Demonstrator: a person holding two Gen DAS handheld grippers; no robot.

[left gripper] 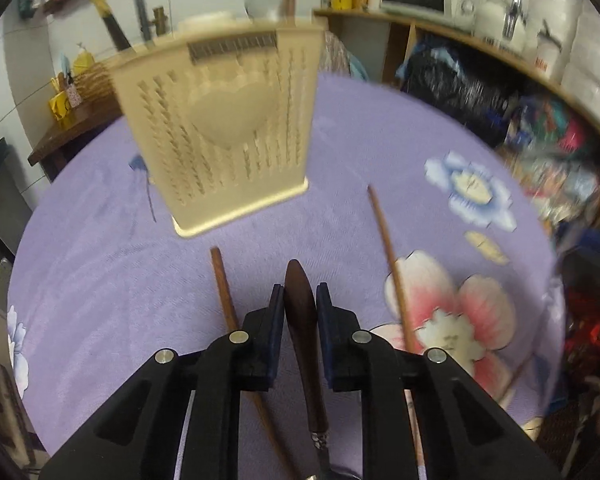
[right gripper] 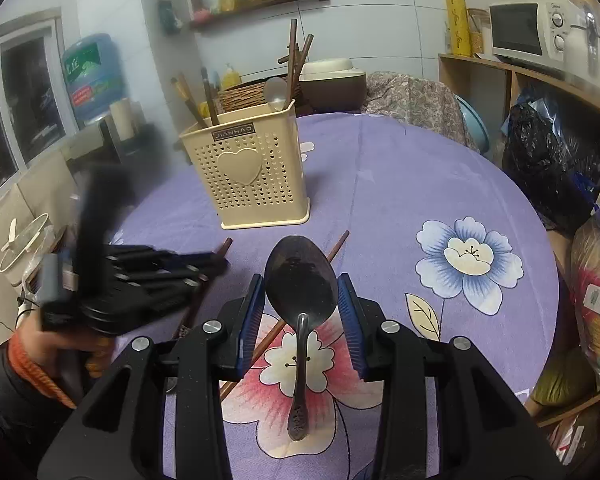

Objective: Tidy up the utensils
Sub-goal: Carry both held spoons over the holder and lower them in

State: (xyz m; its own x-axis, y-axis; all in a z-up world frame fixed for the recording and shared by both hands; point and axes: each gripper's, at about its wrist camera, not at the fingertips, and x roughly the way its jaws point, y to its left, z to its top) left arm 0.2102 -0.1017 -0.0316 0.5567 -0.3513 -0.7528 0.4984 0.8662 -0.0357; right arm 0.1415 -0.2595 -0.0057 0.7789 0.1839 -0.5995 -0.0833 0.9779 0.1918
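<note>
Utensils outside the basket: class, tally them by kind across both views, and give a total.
Chopsticks: 2
Metal spoon, held: 1
Wooden-handled utensil, held, head unclear: 1
Total: 4

Left hand-held gripper [left gripper: 299, 294] clamped on wooden handle [left gripper: 300, 312]; right hand-held gripper [right gripper: 301, 294] gripping spoon [right gripper: 300, 276] bowl, both angled downward.

Surface [right gripper: 400, 184] covered in purple cloth printed with blue and pink flowers; holder [right gripper: 256, 184] cream, heart-perforated; spoon [right gripper: 300, 280] dark metal; chopsticks [left gripper: 388, 264] brown.
</note>
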